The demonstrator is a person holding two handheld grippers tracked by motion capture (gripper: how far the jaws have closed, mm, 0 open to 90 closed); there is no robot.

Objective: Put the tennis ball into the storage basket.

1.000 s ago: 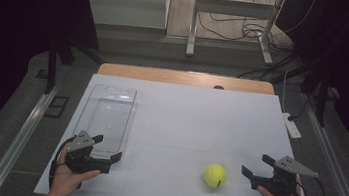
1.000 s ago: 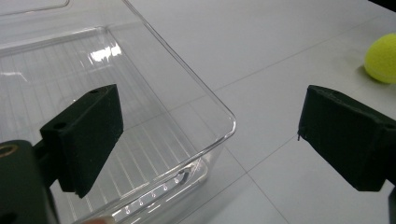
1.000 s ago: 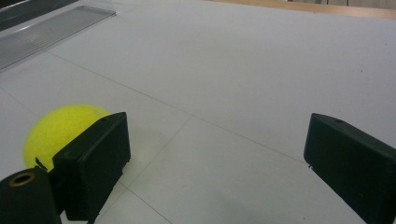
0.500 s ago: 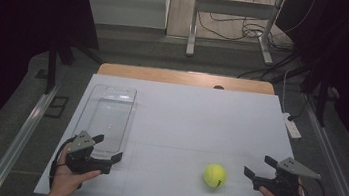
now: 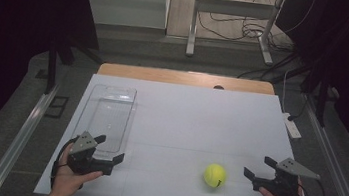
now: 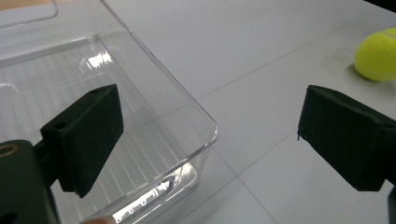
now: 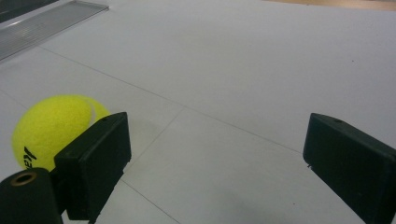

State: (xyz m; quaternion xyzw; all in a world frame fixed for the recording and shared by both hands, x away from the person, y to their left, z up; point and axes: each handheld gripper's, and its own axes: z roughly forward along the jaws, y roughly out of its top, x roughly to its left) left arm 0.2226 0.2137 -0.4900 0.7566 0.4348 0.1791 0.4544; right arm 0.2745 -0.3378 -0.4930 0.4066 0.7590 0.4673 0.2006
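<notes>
A yellow tennis ball (image 5: 215, 175) lies on the white table (image 5: 200, 121), near its front edge and right of centre. My right gripper (image 5: 257, 166) rests open just right of the ball, apart from it; in the right gripper view the ball (image 7: 51, 126) sits partly behind the left jaw of this gripper (image 7: 217, 126). At the front left my left gripper (image 5: 111, 148) is open with nothing in it, at the near end of a clear plastic tray (image 5: 110, 113). In the left gripper view this gripper (image 6: 210, 107) straddles the tray's near corner (image 6: 205, 122), and the ball (image 6: 377, 53) lies far off.
A white elongated device (image 5: 292, 126) lies at the table's right edge. A wooden strip (image 5: 185, 77) runs along the far edge with a small dark spot (image 5: 219, 87). Metal stand legs and cables (image 5: 232, 24) are on the floor beyond.
My right gripper has drifted slightly to the right, away from the ball. The ball, tray and left gripper have stayed put.
</notes>
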